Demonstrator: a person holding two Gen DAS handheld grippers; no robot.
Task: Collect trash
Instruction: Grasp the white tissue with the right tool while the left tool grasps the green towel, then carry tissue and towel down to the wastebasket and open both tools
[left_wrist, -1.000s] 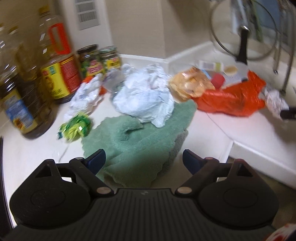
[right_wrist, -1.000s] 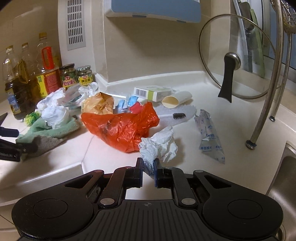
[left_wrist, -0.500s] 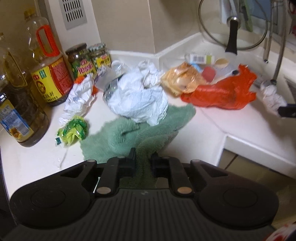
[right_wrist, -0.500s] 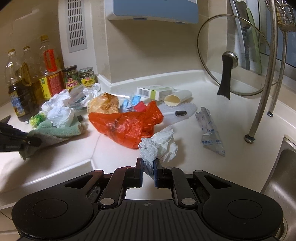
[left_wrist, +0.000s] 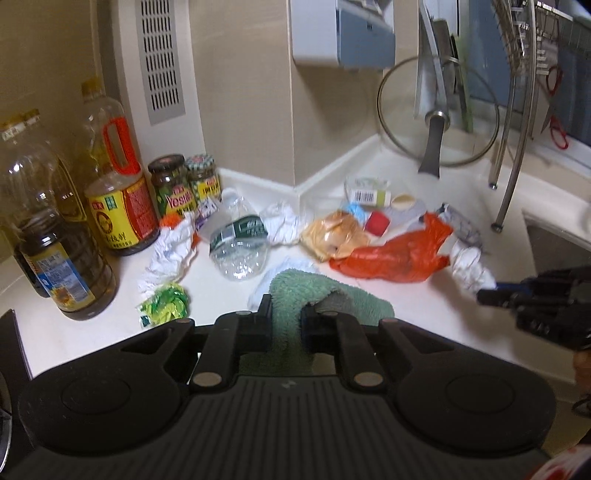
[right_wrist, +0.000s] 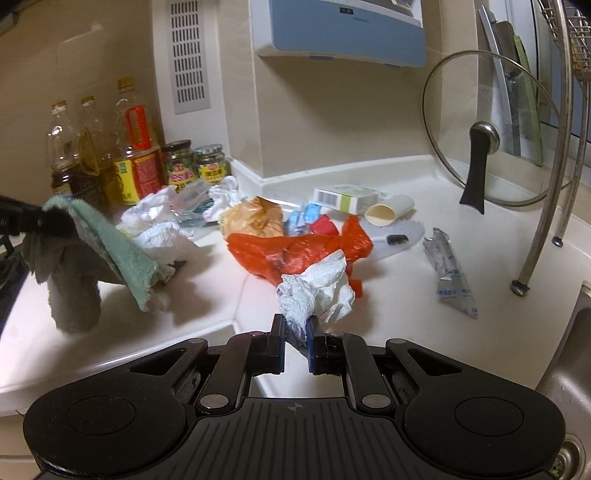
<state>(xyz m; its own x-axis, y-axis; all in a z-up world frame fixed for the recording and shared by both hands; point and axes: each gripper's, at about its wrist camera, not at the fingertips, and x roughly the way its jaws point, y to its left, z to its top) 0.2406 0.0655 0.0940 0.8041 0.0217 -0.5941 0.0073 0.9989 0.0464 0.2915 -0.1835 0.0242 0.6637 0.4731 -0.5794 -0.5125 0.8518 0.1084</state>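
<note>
My left gripper is shut on a fold of the green towel. In the right wrist view the towel hangs from it above the counter's left end. My right gripper is shut on a crumpled white paper wad, held just over the counter near its front edge. Loose trash lies behind: an orange plastic bag, a crushed clear bottle, more crumpled paper, a green-yellow wrapper, a yellowish bag, a small box and a silver pouch.
Oil bottles and two jars stand against the wall at the left. A glass lid leans at the back right beside a metal rack leg. A sink opens at the far right.
My left gripper shut on the green towel and raised it, and the big white paper wad slid off it. My right gripper kept its hold on the paper and drew back slightly.
</note>
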